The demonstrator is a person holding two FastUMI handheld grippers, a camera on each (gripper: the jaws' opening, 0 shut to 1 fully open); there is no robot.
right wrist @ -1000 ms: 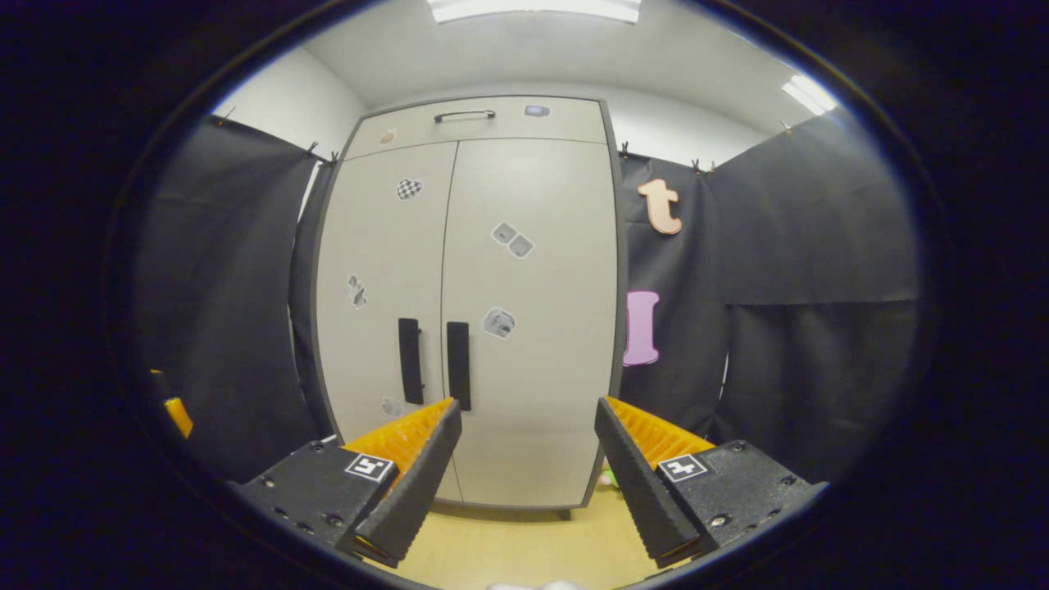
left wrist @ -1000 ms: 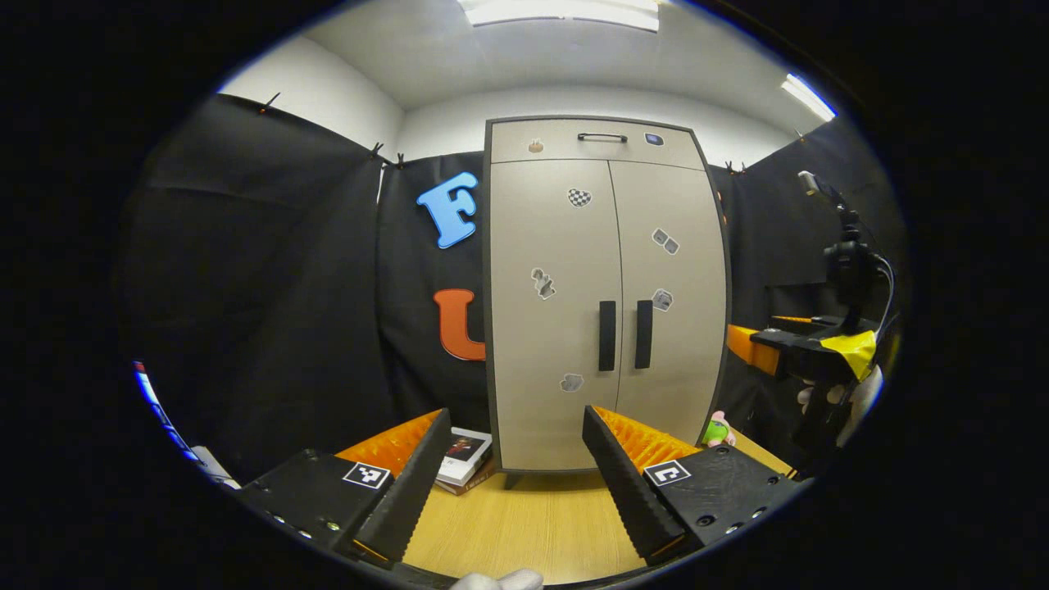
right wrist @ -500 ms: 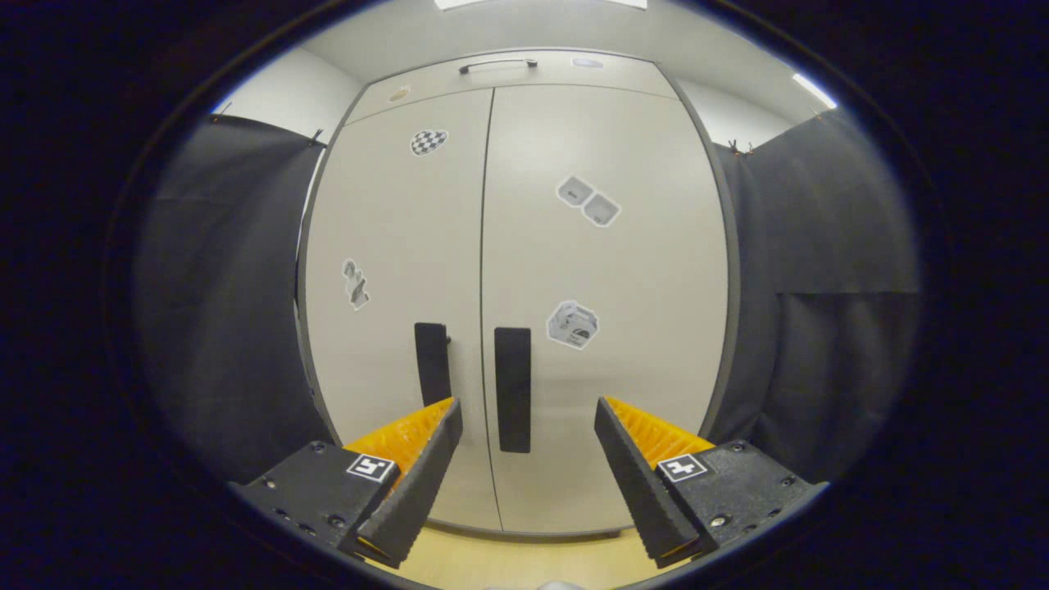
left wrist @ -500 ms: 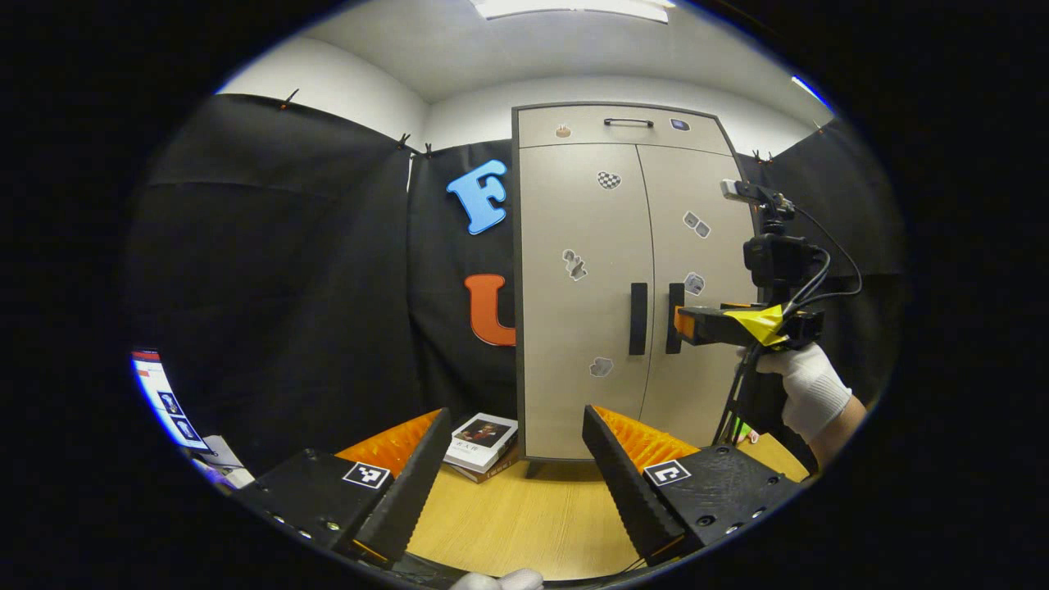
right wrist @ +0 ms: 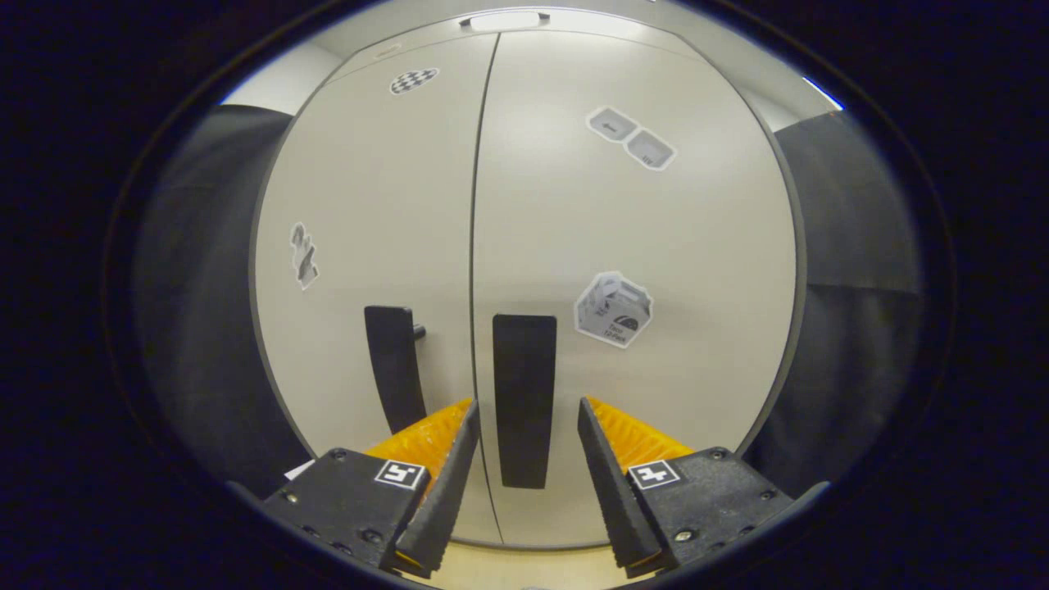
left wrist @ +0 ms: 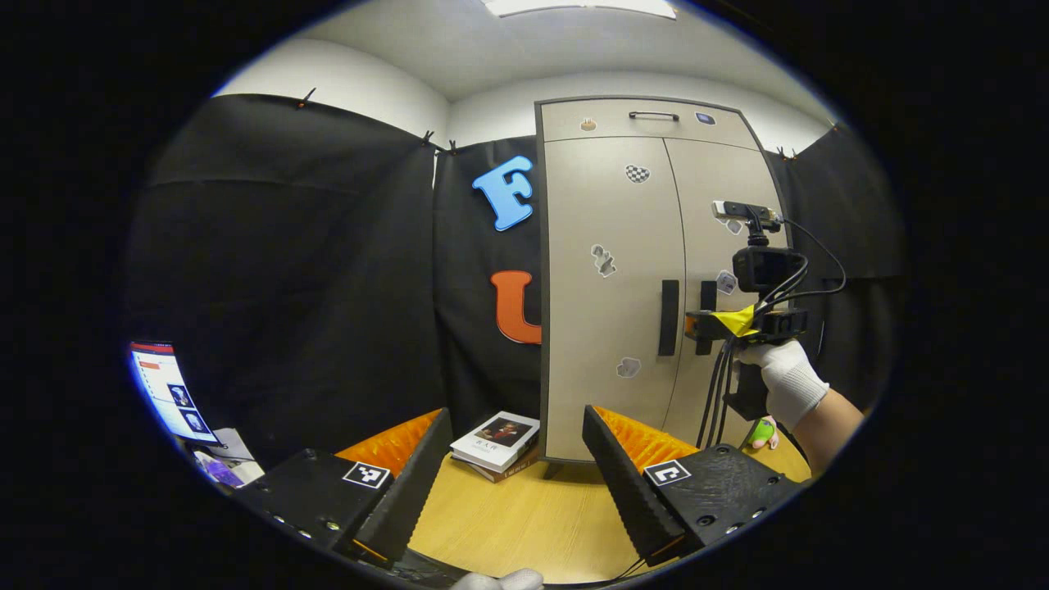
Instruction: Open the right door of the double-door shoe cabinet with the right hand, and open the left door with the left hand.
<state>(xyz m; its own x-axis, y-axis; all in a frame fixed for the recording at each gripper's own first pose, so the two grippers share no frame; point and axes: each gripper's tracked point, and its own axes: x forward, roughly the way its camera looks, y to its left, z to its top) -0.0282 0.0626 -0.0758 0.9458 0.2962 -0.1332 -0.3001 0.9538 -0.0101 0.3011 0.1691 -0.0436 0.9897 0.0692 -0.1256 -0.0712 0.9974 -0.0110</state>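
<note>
Shoe cabinet doors closed; right gripper gapes around right handle, left gripper parted

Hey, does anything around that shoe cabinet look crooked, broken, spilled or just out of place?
Nothing looks broken or spilled. Both doors of the shoe cabinet sit shut and flush, handles upright. The one untidy spot is a small stack of books lying at an angle on the floor by the cabinet's left bottom corner.

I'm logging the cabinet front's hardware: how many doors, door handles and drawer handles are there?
Doors: 2
Door handles: 2
Drawer handles: 1
Total: 5
</note>
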